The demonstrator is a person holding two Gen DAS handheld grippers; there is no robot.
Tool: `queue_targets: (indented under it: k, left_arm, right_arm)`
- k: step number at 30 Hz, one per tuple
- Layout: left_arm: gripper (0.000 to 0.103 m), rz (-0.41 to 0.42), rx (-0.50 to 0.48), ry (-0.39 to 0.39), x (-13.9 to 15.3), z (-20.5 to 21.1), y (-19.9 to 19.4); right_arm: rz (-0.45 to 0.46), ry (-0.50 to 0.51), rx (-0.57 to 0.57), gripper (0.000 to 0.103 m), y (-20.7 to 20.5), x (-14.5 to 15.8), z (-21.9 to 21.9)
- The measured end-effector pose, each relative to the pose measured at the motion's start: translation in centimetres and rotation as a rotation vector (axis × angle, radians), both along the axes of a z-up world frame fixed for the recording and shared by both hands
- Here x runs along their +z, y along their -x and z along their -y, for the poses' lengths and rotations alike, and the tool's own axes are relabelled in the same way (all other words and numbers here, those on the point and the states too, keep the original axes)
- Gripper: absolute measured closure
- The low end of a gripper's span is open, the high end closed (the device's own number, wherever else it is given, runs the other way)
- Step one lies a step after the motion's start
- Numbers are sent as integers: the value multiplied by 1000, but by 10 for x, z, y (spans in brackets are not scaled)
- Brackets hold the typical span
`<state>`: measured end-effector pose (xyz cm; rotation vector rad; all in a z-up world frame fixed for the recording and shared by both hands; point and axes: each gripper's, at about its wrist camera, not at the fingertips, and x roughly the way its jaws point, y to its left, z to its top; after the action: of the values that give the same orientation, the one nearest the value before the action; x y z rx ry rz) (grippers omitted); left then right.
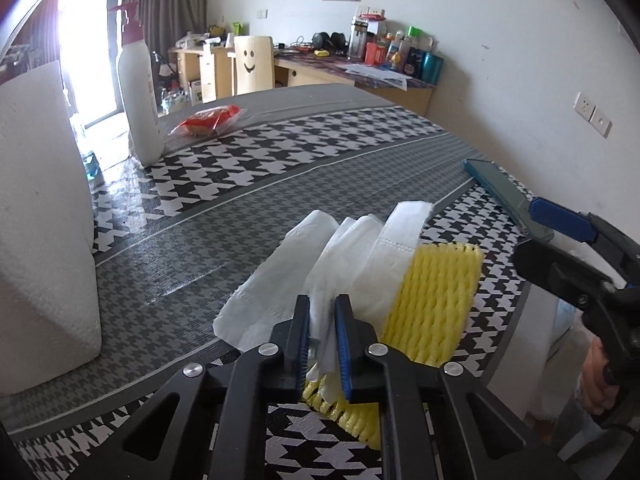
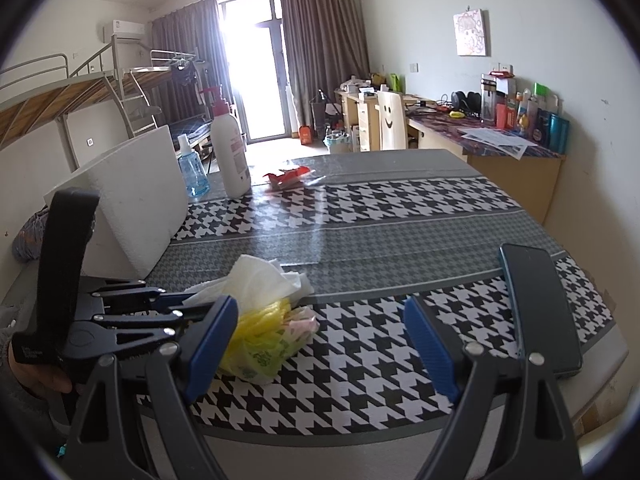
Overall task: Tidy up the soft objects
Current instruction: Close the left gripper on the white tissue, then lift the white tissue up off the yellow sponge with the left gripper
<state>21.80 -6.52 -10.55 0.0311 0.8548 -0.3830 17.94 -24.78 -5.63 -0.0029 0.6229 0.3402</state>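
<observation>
Left gripper (image 1: 322, 336) clamped on white tissue (image 1: 340, 256) atop yellow foam net (image 1: 436, 296), near table (image 1: 240, 184) edge. Right gripper (image 2: 320, 344) fingers apart, empty. Sorting barely begun; pile unsorted.

Soft white tissue (image 1: 320, 264); yellow foam net (image 1: 436, 300); glossy tablecloth (image 1: 280, 168).

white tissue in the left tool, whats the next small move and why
Probably lift it slightly, straight up. The left tool is shut on the white tissue, which still overlaps the yellow foam net on the table. The right tool stands open and empty, free to hold the net down.
</observation>
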Motion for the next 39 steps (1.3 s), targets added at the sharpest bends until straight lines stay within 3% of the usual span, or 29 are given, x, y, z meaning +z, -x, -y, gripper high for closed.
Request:
queue_targets:
  k: [16,24,28,39]
  left_arm:
    - [93,121,56,85,44,-31,25]
    - [93,140,94,125,51,-47,32]
    - [93,128,58,166,55,-48,37]
    - [93,173,50,135,64,-49,48]
  right_arm:
    - [-10,11,21,15,5,0,-9]
    - [-17,27,57,15,6,-2,-22]
    - [-19,33,68,15,7,-2,-27]
    - [-13,49,87,15,17,-1,-38]
